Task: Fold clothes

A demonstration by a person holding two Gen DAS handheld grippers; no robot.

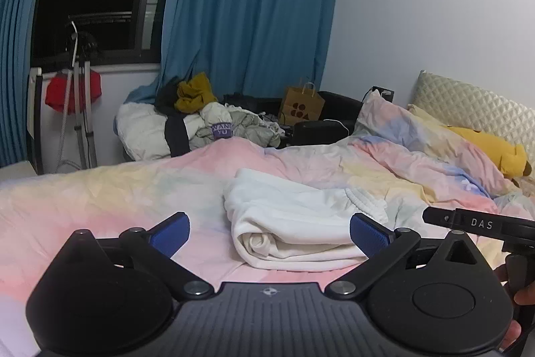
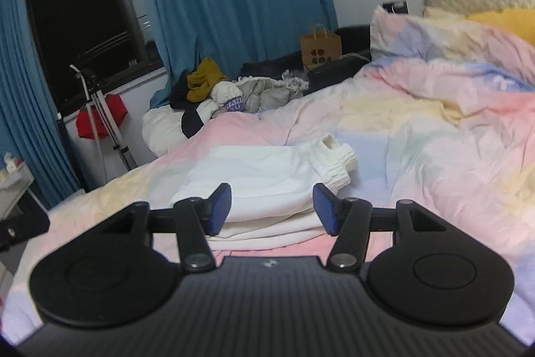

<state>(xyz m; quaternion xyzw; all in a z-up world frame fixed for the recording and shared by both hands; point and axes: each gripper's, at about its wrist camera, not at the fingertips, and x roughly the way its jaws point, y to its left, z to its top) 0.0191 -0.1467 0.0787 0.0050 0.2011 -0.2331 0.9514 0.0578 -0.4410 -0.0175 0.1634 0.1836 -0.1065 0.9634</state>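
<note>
A white garment (image 1: 294, 219) lies folded in a thick bundle on the pastel duvet (image 1: 100, 199), its ribbed cuff to the right. My left gripper (image 1: 269, 235) is open and empty, hovering just short of the bundle's near edge. In the right wrist view the same white garment (image 2: 264, 186) lies ahead with its ribbed cuffs (image 2: 334, 163) at the far right. My right gripper (image 2: 272, 209) is open and empty, its blue pads either side of the garment's near edge, apart from it.
A heap of unfolded clothes (image 1: 207, 119) lies at the bed's far side under blue curtains (image 1: 250, 5). A brown paper bag (image 1: 302, 106) and black cases stand behind it. A yellow plush (image 1: 495, 149) lies by the headboard. A metal stand with a red cloth (image 1: 75, 89) stands at left.
</note>
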